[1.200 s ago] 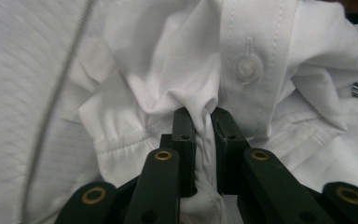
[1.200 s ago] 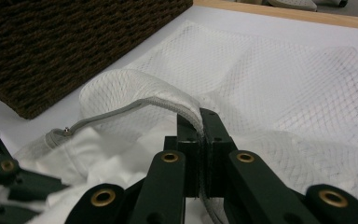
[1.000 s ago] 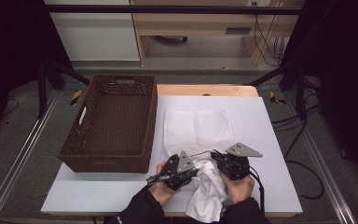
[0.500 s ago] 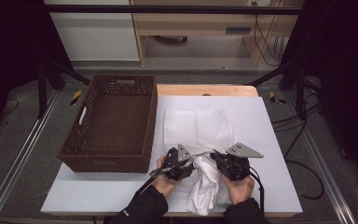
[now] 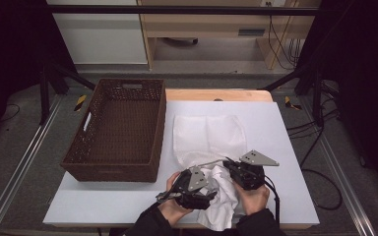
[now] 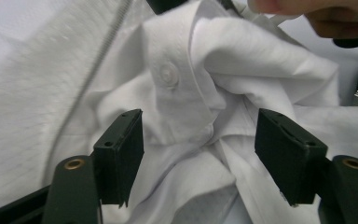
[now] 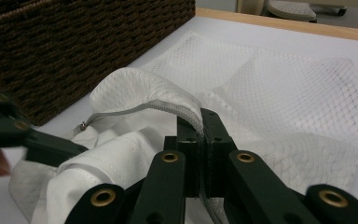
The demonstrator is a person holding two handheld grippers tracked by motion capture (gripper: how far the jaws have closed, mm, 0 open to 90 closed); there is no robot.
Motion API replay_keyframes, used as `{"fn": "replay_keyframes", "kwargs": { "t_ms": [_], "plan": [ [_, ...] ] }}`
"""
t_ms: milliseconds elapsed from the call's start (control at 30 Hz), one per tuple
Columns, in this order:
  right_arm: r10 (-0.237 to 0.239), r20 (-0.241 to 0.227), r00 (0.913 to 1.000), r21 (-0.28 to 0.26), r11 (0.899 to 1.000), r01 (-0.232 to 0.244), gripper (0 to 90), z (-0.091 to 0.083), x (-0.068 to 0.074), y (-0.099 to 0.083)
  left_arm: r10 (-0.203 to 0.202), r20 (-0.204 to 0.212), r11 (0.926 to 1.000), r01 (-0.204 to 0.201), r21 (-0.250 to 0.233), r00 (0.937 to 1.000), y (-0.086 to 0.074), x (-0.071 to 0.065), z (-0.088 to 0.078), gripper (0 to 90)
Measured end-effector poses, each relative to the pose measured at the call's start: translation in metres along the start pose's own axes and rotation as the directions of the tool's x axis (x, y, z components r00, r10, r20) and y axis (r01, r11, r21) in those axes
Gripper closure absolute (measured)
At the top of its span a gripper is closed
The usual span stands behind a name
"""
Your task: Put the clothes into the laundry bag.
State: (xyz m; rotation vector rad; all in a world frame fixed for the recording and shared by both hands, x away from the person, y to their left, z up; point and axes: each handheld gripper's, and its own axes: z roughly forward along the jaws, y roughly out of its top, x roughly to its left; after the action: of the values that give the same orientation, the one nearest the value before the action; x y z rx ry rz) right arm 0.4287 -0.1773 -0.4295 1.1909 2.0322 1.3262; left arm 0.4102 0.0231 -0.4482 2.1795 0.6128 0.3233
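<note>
White shirt (image 5: pixel 221 199), bunched at the near edge of the bench (image 5: pixel 103 206), sits half inside the mouth of a white mesh laundry bag (image 5: pixel 209 135) as a person works it with two handheld tongs. The left tongs (image 6: pixel 199 156) have just been opening and now stand apart, pads clear of the cloth, with the shirt's buttoned placket and folds lying between and just ahead of them. The right tongs (image 7: pixel 200 140) are clamped on the bag's zippered rim, lifting it over the shirt. The garment looks light, soft and limp, likely to slump and slide; a thick fold or the collar seems the surest hold. Beyond, the bag lies flat; a brown wicker basket (image 5: pixel 118 132) stands left.
</note>
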Motion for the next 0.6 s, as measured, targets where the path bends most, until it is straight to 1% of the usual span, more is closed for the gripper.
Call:
{"fn": "replay_keyframes", "kwargs": {
  "t_ms": [67, 133, 167, 200, 233, 300, 367, 433, 533, 600],
  "plan": [
    [-0.001, -0.002, 1.0, 0.003, 1.0, 0.001, 87.7, 0.0, 0.0, 0.0, -0.029, 0.003, 0.9996, 0.029, -0.001, 0.9996, -0.001, 0.005, 0.013, 47.5],
    [-0.002, -0.002, 1.0, 0.003, 1.0, 0.002, 87.7, 0.001, 0.0, -0.001, -0.079, 0.015, 0.9968, 0.079, -0.01, 0.9968, -0.001, 0.011, 0.021, 60.6],
    [-0.003, -0.003, 1.0, 0.005, 1.0, 0.003, 87.7, 0.001, 0.0, -0.001, -0.1, 0.016, 0.9949, 0.1, -0.012, 0.9949, 0.001, 0.014, 0.023, 63.9],
    [-0.002, 0.001, 1.0, 0.009, 1.0, 0.002, 87.8, 0.002, 0.0, -0.001, -0.106, 0.014, 0.9943, 0.106, -0.013, 0.9943, 0.001, 0.016, 0.023, 66.5],
    [-0.004, 0.001, 1.0, 0.011, 1.0, 0.004, 87.7, 0.002, -0.001, -0.002, -0.102, -0.002, 0.9946, 0.102, -0.016, 0.9948, 0.004, 0.016, 0.022, 69.4],
    [-0.004, 0.003, 1.0, 0.01, 1.0, 0.004, 87.8, 0.002, 0.0, -0.002, -0.077, -0.027, 0.9969, 0.077, -0.017, 0.9966, 0.007, 0.016, 0.02, 72.3],
    [-0.003, 0.002, 1.0, 0.002, 1.0, 0.003, 87.8, 0.0, 0.0, -0.001, -0.071, -0.051, 0.9972, 0.07, -0.025, 0.9962, 0.009, 0.017, 0.016, 73.5],
    [-0.005, 0.004, 1.0, -0.006, 1.0, 0.005, 87.8, -0.002, 0.0, 0.001, -0.058, -0.076, 0.9982, 0.056, -0.022, 0.9955, 0.011, 0.018, 0.015, 73.6],
    [-0.006, 0.003, 1.0, -0.011, 1.0, 0.006, 87.8, -0.003, 0.001, 0.002, -0.058, -0.106, 0.9983, 0.057, -0.016, 0.9927, 0.013, 0.024, 0.019, 73.0],
    [-0.01, 0.001, 0.9999, -0.015, 1.0, 0.01, 87.8, -0.004, 0.002, 0.003, -0.075, -0.118, 0.9972, 0.074, -0.013, 0.9902, 0.011, 0.031, 0.028, 71.4]
  ]
}}
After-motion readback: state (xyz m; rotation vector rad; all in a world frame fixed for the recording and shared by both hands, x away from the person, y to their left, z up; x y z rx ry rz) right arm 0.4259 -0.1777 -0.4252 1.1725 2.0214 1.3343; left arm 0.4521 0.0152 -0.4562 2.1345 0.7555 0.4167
